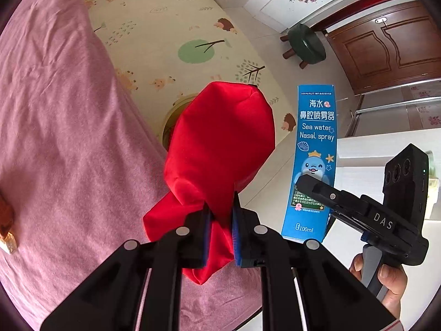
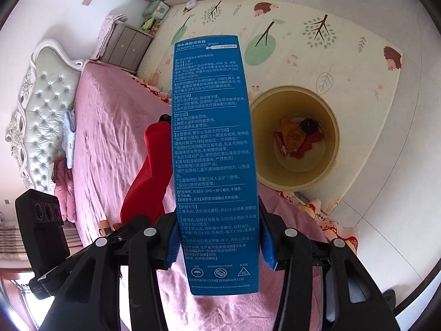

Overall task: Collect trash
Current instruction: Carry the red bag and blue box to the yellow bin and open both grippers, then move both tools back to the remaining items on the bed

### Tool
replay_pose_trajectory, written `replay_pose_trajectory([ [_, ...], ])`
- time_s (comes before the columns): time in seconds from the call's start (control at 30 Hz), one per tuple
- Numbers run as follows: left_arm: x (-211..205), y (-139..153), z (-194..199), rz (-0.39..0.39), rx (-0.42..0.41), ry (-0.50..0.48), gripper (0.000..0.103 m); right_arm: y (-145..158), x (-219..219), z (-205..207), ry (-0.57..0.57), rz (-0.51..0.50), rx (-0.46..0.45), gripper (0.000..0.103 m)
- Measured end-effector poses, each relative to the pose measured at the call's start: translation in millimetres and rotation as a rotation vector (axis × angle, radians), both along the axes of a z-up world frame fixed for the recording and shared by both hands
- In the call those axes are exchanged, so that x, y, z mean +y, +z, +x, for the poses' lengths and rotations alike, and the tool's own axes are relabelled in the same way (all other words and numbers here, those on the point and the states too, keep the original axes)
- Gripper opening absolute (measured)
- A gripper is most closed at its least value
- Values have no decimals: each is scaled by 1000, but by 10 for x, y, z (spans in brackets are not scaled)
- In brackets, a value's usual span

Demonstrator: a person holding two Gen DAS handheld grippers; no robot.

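Both wrist fisheyes look steeply down from close above the pink bed (image 1: 69, 138) edge, sharing the patterned play mat (image 2: 344, 63) and yellow bin (image 2: 329, 149).

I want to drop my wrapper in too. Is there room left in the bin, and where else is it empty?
The bin has bare floor around the small pile of wrappers in its middle. The mat beyond the bin is bare, and so is the pink bed towards the headboard. Crowded: the bed edge, where the red cloth and blue box hang in the grippers.
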State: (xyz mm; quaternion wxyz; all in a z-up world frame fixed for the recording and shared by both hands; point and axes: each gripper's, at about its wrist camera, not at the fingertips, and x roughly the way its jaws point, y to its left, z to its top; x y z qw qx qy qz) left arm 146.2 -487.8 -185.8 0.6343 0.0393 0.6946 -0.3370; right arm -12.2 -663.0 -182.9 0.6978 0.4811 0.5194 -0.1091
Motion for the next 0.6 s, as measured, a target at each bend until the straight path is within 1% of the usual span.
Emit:
replay_pose_trajectory([
  [0.07,-123,-22,30,-6,12,-9,13,-12,-64,25,-8,-5,-1,46],
  [0.13,-233,-34,87,-29,38,4,13,-9,-109,47,-14,-12,-1,46],
  [0.17,-291,-28,117,-36,35,2,19,-11,-144,58,-19,-20,3,47],
  [0.2,-359,-16,149,-33,18,-7,34,-13,-186,61,-31,-32,13,48],
  [0.23,-406,-2,185,-27,-6,-10,45,-20,-239,60,-48,-41,20,53],
  [0.27,-437,21,219,-25,-26,-4,64,-21,-289,44,-68,-42,19,56],
  [0.3,-445,38,251,-26,-35,9,70,-21,-338,29,-83,-42,17,58],
  [0.4,-476,37,334,-34,-3,31,73,15,-425,-12,-105,-50,12,58],
  [0.5,-459,55,331,-33,-17,17,74,42,-439,-48,-112,-50,14,58],
  [0.6,-434,63,276,-12,-30,-11,77,56,-388,-49,-97,-50,21,58],
])
